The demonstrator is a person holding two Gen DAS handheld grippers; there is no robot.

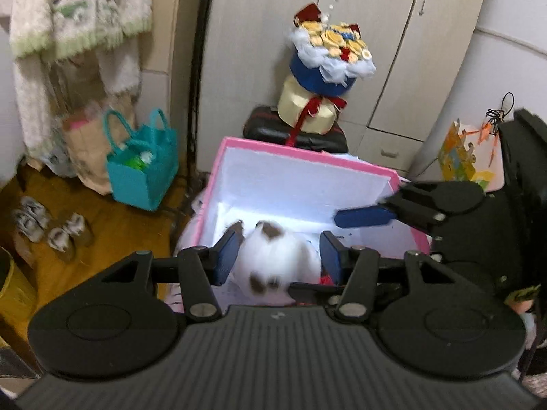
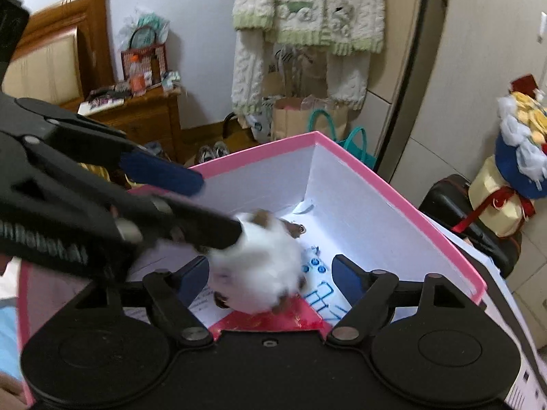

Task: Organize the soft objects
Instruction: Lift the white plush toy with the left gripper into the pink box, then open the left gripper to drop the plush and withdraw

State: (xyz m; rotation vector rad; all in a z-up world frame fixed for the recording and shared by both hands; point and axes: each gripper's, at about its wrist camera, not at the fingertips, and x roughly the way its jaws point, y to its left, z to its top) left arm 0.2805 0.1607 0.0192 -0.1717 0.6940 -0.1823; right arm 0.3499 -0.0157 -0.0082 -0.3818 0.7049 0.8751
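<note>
Down into the pink cardboard box with the white inside, and there, low over its paper-strewn bottom: a fluffy white plush toy with brown patches. Pinched between the blue pads of the left tongs, by the look of it, with fur pressed in on both sides. Spread wide opposite, the right tongs, straddling the same toy from the near edge of the box. One pad well clear of the fur, nothing gripped.

Now for the trouble spots. Crowded in there: two sets of tongs around one small toy, inside one box. Could easily knock finger against finger on any sideways shift. Could also catch the pink rim, with one blue pad of the left tongs close beside it in the right wrist view.

Looks like a shallow grip, too. Mostly fur between those pads, so hard to say how much body. Might slip out and tumble on a lift, or roll aside on release, being so soft and light. Impossible to tell through the blur whether resting on the bottom of the box or hanging just above it.

Worth watching as well: the glossy red wrapper and the white sheet with blue lettering under the toy. Could get dragged or creased on a low closing. And closing the right tongs now risks a tug-of-war, stretching the toy between two grips.
</note>
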